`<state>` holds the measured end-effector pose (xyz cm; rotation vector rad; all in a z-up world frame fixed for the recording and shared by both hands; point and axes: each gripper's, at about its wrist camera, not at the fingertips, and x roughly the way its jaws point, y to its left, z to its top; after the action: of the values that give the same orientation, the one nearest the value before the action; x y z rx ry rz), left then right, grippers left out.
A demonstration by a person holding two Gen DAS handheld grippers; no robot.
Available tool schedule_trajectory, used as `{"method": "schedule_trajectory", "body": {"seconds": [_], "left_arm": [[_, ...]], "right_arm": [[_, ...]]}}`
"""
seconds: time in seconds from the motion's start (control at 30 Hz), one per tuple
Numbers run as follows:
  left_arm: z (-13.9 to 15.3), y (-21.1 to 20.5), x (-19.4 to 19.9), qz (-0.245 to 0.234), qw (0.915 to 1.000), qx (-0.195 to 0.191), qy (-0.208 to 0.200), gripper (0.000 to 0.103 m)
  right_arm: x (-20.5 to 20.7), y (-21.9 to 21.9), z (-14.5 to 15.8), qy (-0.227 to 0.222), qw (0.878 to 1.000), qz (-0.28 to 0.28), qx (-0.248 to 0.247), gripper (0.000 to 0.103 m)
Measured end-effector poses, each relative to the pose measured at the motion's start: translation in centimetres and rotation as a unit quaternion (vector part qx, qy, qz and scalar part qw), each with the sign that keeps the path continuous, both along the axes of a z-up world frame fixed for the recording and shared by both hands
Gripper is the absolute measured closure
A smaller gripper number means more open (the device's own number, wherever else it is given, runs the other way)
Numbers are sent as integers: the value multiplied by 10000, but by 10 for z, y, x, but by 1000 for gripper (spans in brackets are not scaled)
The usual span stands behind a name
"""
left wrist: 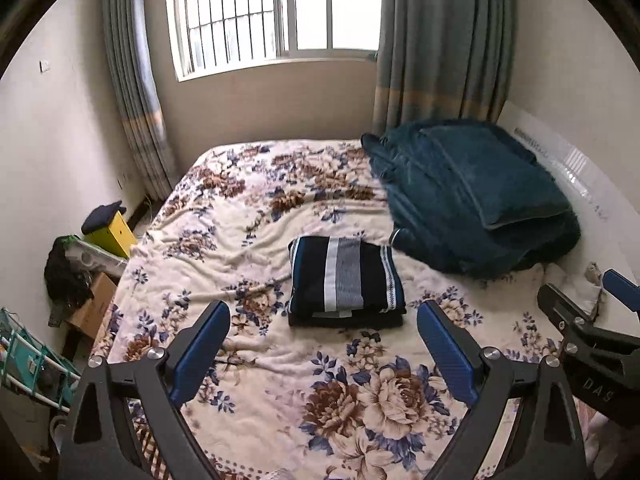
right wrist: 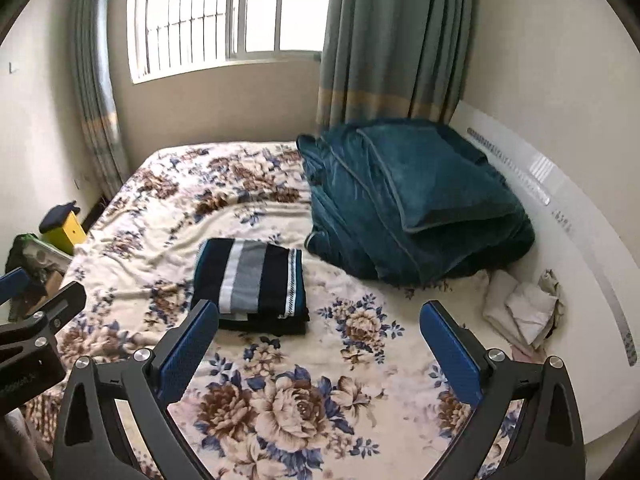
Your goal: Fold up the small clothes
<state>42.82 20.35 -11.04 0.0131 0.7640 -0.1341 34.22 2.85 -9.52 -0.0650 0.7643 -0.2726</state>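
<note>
Both grippers are empty right now, jaws spread wide on the left gripper (left wrist: 324,344) and the right gripper (right wrist: 320,344), hovering over the near end of the bed (left wrist: 248,364). The striped garment (left wrist: 346,280) sits in the middle of the floral bedspread as a neat rectangle with a darker piece under it, so to me this 1 looks pretty much done.

Main worry: if I go back in to tidy it, a pad could catch just the top layer and peel the fold open, or drag the stack across that fuzzy, rumpled cover and skew it. The dark bottom piece sticks out at the near edge, so that's the easy thing to snag by accident.

Other stuff: the big teal blanket (right wrist: 412,196) is heaped just beside the stack's far right corner, so not much room on that side. There's a crumpled pale cloth pile (right wrist: 520,308) near the white headboard (right wrist: 592,264) on my right, maybe the next piece, can't tell. Boxes and clutter (left wrist: 88,280) sit off the left edge, well apart.
</note>
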Motion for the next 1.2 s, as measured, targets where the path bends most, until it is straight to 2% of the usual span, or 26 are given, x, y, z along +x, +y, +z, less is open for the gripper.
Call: {"method": "schedule_trajectory", "body": {"seconds": [0.17,0.37,0.53,0.6,1.2], "left_arm": [[28,4,-31,-31,9998,-83,-175,7],[37,4,-57,-103,9997,-73,-189,7],[37,2,-68,-111,9997,-64,-198,7],[38,2,-71,-54,9997,-31,-232,1],[49,4,-88,41,9992,-44,-391,1]], "right_arm": [[-45,11,40,-233,9997,83,-16,1],[-83,21,67,-335,9993,135,6,1],[-97,23,72,-322,9994,151,-8,0],[-101,20,73,-317,9994,136,21,0],[-113,9,89,-452,9988,175,61,0]]}}
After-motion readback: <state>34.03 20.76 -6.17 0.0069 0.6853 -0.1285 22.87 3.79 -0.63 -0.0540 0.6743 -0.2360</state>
